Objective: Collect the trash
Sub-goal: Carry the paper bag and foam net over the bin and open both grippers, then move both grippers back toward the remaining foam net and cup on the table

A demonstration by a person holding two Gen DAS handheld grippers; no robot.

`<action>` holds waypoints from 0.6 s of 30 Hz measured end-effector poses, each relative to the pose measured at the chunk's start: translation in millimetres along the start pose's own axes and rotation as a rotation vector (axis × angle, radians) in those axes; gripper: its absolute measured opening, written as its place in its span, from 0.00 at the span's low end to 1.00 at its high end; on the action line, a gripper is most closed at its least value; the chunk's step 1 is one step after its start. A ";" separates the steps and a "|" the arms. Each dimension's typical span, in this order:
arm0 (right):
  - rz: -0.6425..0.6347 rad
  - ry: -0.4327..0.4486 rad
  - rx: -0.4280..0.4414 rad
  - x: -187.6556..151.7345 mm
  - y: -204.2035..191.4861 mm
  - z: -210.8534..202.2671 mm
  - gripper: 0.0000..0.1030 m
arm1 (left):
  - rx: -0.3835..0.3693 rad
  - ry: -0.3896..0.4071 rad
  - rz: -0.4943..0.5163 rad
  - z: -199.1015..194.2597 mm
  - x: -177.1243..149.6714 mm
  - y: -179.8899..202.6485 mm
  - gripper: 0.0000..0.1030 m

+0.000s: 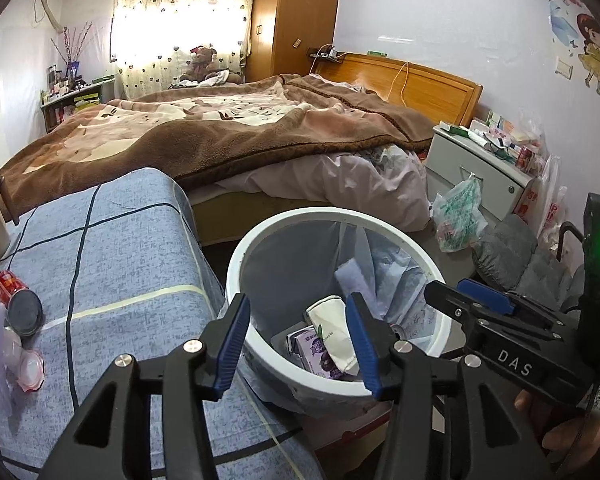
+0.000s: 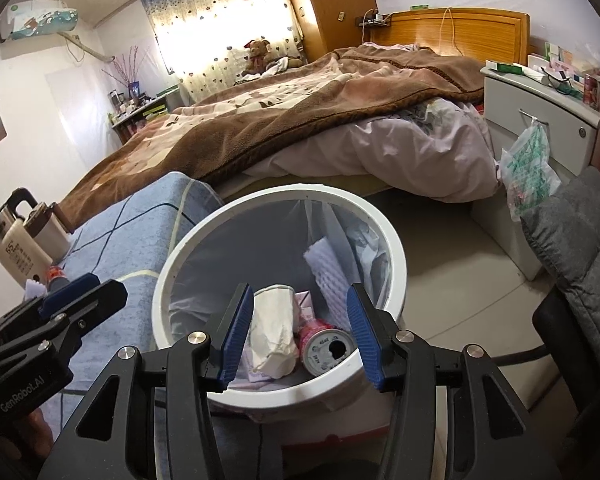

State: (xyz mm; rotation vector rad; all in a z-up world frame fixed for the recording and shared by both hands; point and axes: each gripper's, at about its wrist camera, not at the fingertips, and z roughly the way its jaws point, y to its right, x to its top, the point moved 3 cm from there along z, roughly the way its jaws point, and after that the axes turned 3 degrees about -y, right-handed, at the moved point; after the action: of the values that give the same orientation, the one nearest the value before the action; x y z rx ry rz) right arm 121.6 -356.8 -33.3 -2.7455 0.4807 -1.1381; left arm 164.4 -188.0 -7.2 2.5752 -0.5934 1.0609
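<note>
Right gripper jaws apart, nothing between them, hovering over white trash bin. Inside the bin: crumpled white paper cup, pink can (opened end up, touching the cup), white foam sheet leaning on the liner. Left gripper at left, over blue plaid table. Kettle on table's far left. Bed with brown blanket behind.

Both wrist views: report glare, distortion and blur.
Left wrist view: the backlit curtain is blown out white, the fisheye bends the bed edges, and the left tool is sharp. Right wrist view: the same curtain glares, dark corners vignette the frame, and the bin contents stay readable between the right tool fingers.
</note>
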 end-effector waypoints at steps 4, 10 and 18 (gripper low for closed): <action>-0.004 0.007 0.012 -2.6 -7.3 -4.1 0.48 | 0.013 0.012 -0.010 -7.8 -3.2 -7.0 0.51; -0.019 0.024 0.024 -5.3 -21.5 -11.2 0.48 | 0.021 0.027 -0.038 -19.5 -8.7 -19.4 0.52; -0.048 0.034 0.058 -9.8 -46.6 -16.5 0.48 | 0.057 0.056 -0.063 -37.1 -18.3 -39.4 0.54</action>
State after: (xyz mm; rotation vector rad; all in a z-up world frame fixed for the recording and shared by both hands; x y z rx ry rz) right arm 114.6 -309.7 -17.0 -2.7062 0.3822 -1.1915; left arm 149.2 -133.5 0.7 2.5850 -0.4718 1.1410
